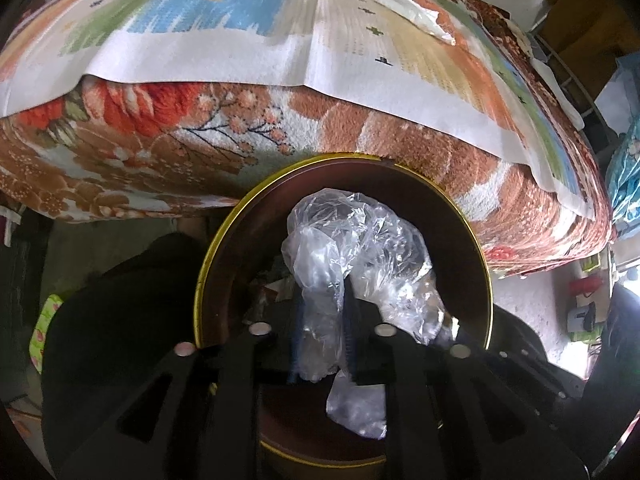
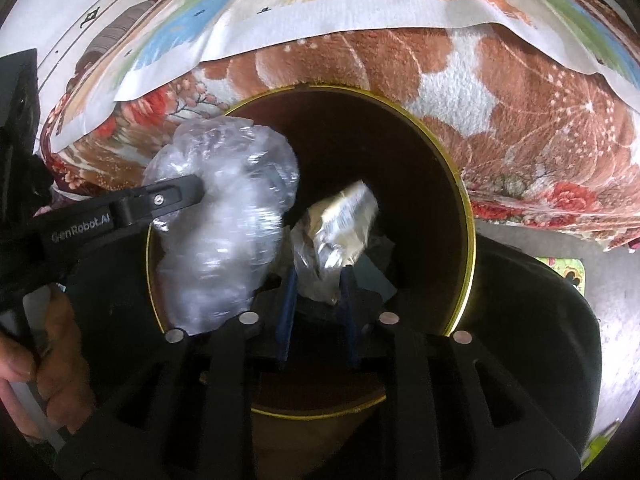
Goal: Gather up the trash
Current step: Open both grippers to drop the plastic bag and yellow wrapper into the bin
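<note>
Two handheld grippers over a round, gold-rimmed waste bin [image 1: 460, 216] standing on the floor against the near edge of a bed w/ a floral blanket [image 1: 160, 136] and a patterned sheet [image 1: 224, 52] on top. Left gripper [image 1: 322, 312], fingers set narrow, has a crumpled clear plastic bag [image 1: 360, 240] between them, the bag bulging up past the tips inside the bin's mouth; can't tell whether the pads still press on it. Right gripper [image 2: 318, 300], fingers also narrow, w/ a crinkled foil-and-paper wrapper [image 2: 340, 224] between the tips, above the bin's dark interior; grip likewise unclear. In the right wrist view the left gripper comes in from the left side, a person's hand [image 2: 44, 364] on its handle. More white paper scraps [image 1: 408, 4] lie on the sheet near the bed's far edge.
</note>
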The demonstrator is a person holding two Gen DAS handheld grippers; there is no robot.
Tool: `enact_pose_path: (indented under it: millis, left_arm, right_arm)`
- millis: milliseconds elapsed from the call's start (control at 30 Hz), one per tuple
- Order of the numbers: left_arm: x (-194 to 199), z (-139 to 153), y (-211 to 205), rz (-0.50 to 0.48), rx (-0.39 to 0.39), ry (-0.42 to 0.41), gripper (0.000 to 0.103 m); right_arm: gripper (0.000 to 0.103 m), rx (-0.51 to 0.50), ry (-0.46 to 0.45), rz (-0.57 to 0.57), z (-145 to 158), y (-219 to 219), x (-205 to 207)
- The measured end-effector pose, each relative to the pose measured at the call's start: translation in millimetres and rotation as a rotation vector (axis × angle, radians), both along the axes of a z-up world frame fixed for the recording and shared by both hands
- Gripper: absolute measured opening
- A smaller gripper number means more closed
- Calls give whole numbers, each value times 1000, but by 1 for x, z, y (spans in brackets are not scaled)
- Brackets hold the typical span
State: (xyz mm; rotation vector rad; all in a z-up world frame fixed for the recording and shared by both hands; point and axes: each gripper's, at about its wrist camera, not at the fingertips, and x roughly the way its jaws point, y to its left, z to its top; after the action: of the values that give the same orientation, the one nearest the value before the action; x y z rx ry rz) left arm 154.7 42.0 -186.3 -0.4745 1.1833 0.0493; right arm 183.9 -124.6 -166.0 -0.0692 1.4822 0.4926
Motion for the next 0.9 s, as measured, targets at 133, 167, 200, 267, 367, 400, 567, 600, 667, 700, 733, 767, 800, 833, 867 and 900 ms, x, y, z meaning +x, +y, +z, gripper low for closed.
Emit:
enact_pose_path:
  millis: [133, 167, 200, 267, 367, 400, 567, 600, 667, 700, 733, 767, 800, 833, 867, 900]
  left_arm:
    - [3, -1, -2, -24, -14, -11, 25]
    - [3, -2, -1, -20, -18, -10, 26]
    - [2, -2, 0, -17, -24, -9, 26]
    - [1, -3, 3, -5, -32, -9, 27]
    - [-2, 2, 7, 7, -35, -21, 28]
    - [-3, 4, 8, 12, -35, -26, 28]
    - [-9, 15, 10, 19, -41, -50, 33]
    - [-10, 18, 9, 17, -41, -55, 33]
    - [-13, 24, 9, 15, -40, -67, 35]
    - [-15, 28, 8, 13, -37, -76, 36]
    - [-16, 31, 8, 10, -28, -82, 37]
    - [-17, 35, 7, 6, -16, -90, 38]
    - [-18, 39, 6, 0, -2, -102, 39]
    - [-20, 45, 5, -6, 10, -117, 42]
    - [-21, 49, 4, -10, 14, -126, 43]
    - [-23, 54, 4, -13, 14, -137, 43]
  right_arm:
    - [29, 13, 13, -7, -3, 0, 1]
    - [31, 17, 15, -8, -4, -1, 1]
    - [32, 21, 17, -9, -4, -1, 1]
    - [34, 29, 20, -9, -4, -2, 1]
    - [34, 45, 12, -11, 0, -4, 1]
    - [35, 50, 6, -10, 2, -4, 0]
    - [39, 64, -21, -4, 12, -7, -2]
    - [39, 65, -29, -5, 15, -8, -2]
    - [39, 65, -45, -4, 20, -9, -3]
    - [39, 66, -55, -3, 23, -10, -4]
    - [39, 67, -65, -3, 26, -10, -4]
    - [39, 68, -82, -2, 31, -11, -5]
    - [39, 69, -94, 0, 35, -12, -5]
    - [39, 72, -112, 4, 39, -13, -5]
    - [39, 75, -129, 5, 43, -14, -5]
    - [39, 76, -151, 9, 49, -15, -5]
